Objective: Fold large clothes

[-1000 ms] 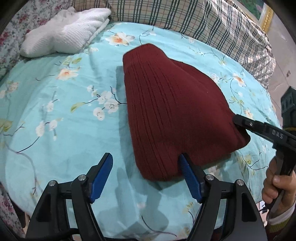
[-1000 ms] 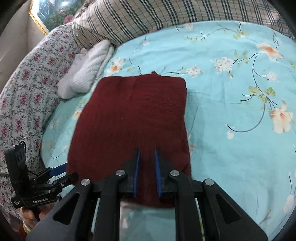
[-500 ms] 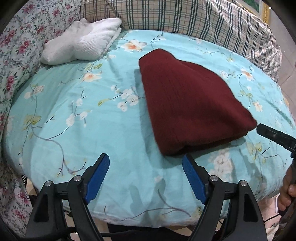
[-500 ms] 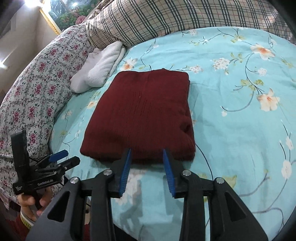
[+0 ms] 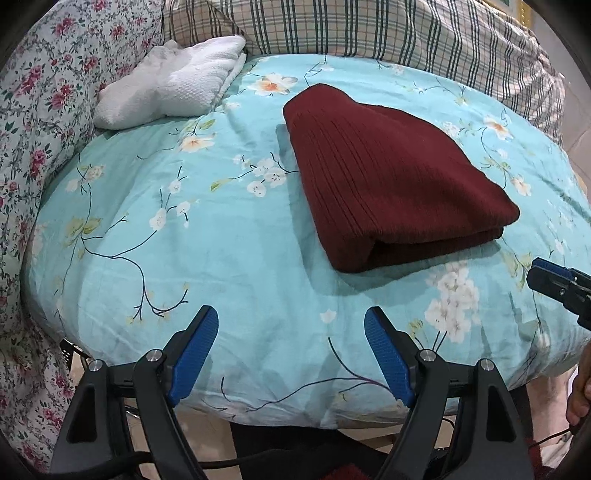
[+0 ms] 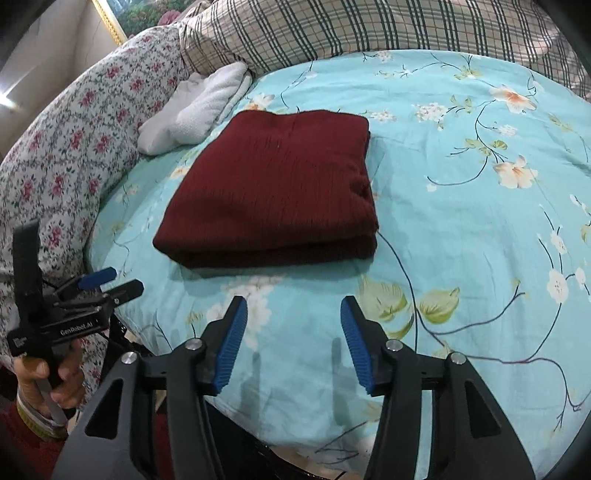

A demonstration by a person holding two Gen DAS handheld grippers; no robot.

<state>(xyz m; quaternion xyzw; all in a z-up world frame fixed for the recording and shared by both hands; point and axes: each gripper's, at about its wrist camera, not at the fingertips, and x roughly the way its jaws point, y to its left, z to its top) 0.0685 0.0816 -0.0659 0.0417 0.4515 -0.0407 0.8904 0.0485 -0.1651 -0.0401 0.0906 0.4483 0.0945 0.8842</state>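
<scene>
A dark red knit garment [image 5: 388,177] lies folded into a thick rectangle on the turquoise floral bedspread [image 5: 184,240]. It also shows in the right wrist view [image 6: 277,188]. My left gripper [image 5: 291,332] is open and empty, above the bed's near edge, well short of the garment. In the right wrist view it appears at the left [image 6: 110,282], held in a hand. My right gripper [image 6: 291,321] is open and empty, just in front of the garment's near folded edge. Its tip shows at the right of the left wrist view [image 5: 546,275].
A folded white textured cloth [image 5: 173,88] lies at the back left by a floral pillow [image 5: 40,110]. Plaid pillows [image 5: 369,33] line the back of the bed. The bed's front edge drops off just under both grippers.
Both grippers have pulled back from the garment toward the bed's near edge. The right gripper, nearly shut over the garment's edge a second ago, has opened wide. The garment lies free.
</scene>
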